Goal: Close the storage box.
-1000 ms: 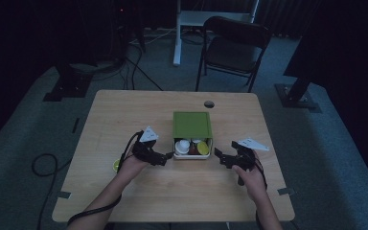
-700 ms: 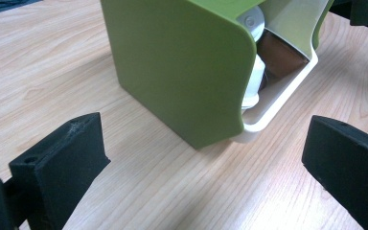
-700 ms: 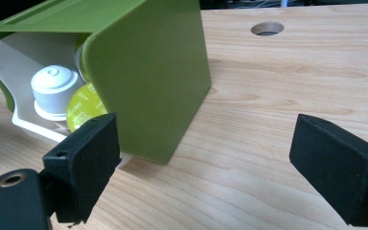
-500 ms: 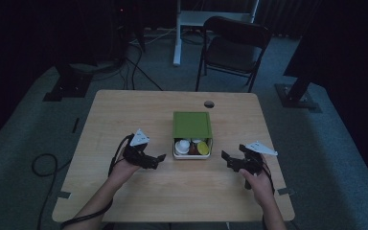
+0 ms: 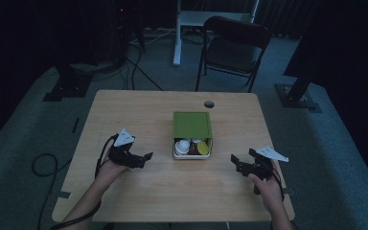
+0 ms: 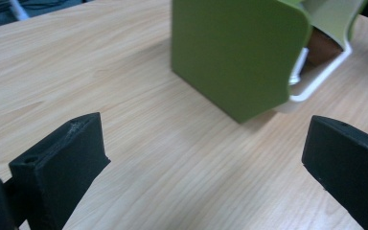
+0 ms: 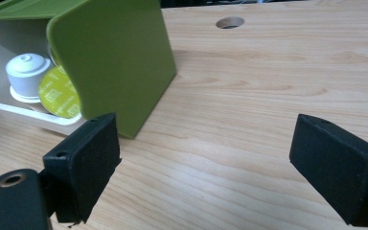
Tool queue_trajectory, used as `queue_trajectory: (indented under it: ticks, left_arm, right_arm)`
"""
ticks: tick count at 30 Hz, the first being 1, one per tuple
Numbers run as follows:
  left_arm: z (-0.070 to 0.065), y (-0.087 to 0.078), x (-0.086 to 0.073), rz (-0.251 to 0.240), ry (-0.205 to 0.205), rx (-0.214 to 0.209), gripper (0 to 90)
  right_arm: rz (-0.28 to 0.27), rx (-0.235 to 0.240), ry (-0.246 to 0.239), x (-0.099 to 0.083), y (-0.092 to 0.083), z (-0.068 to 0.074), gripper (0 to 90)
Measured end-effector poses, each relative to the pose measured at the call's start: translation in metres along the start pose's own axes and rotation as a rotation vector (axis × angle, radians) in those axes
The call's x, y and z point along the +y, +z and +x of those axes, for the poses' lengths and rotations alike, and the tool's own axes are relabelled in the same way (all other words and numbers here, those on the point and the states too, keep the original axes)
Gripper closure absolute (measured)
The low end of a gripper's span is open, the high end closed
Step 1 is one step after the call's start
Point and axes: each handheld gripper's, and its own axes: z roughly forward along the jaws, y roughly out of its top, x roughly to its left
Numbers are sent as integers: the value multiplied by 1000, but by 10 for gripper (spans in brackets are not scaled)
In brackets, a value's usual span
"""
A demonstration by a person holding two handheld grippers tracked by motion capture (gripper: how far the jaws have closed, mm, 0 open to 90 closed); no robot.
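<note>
High view: green box (image 5: 192, 125) sits near the middle of the wooden table (image 5: 139, 110), its open end toward the person, with a white tray (image 5: 192, 154) sticking out of it that carries a white capsule (image 5: 182, 145), a yellow-green capsule (image 5: 203, 148) and something brown between them. Left gripper (image 5: 145, 158) is on the table to the left of the box, apart from it, jaws pointing at the tray end; right gripper (image 5: 235, 164) is to the right of the box and a little nearer the person, also apart. A round hole (image 5: 209, 104) in the tabletop lies behind the box; a dark chair (image 5: 232, 45) stands beyond the table. Left gripper view: left gripper (image 6: 196, 158) jaws spread wide, nothing between them but bare wood; the green box (image 6: 235, 52) stands ahead, not touched, tray rim (image 6: 321, 79) showing at its right. Right gripper view: right gripper (image 7: 206, 163) jaws likewise wide apart and empty; the box (image 7: 115, 52) is ahead and left, just past the left jaw, with the white capsule (image 7: 26, 72) and the yellow-green capsule (image 7: 60, 93) visible inside on the tray (image 7: 33, 112); hole (image 7: 230, 22) farther back.
</note>
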Motion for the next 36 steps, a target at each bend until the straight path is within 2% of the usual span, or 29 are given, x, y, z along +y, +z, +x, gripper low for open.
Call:
queue_trajectory:
  ticks: [6,11,17,21,24,31,36]
  left_arm:
    - [16,-13,-7,-8,-21,41,13]
    - [30,-28,-19,-4,-41,77,13]
    - [43,-45,-37,-10,-92,113,12]
    - [48,-52,-50,-2,-105,141,12]
    - [52,-58,-61,2,-131,153,12]
    - [56,-66,-82,15,-164,162,13]
    - [56,-70,-94,26,-173,166,13]
  right_arm:
    - [-5,-32,17,-5,-10,-10,98]
    - [-2,-52,20,-10,-16,-16,98]
    - [4,-76,33,-16,-22,-21,98]
    - [11,-98,38,-20,-24,-24,98]
    - [21,-114,36,-23,-26,-27,98]
    - [43,-154,36,-31,-27,-31,98]
    - [56,-189,62,-37,-30,-36,98]
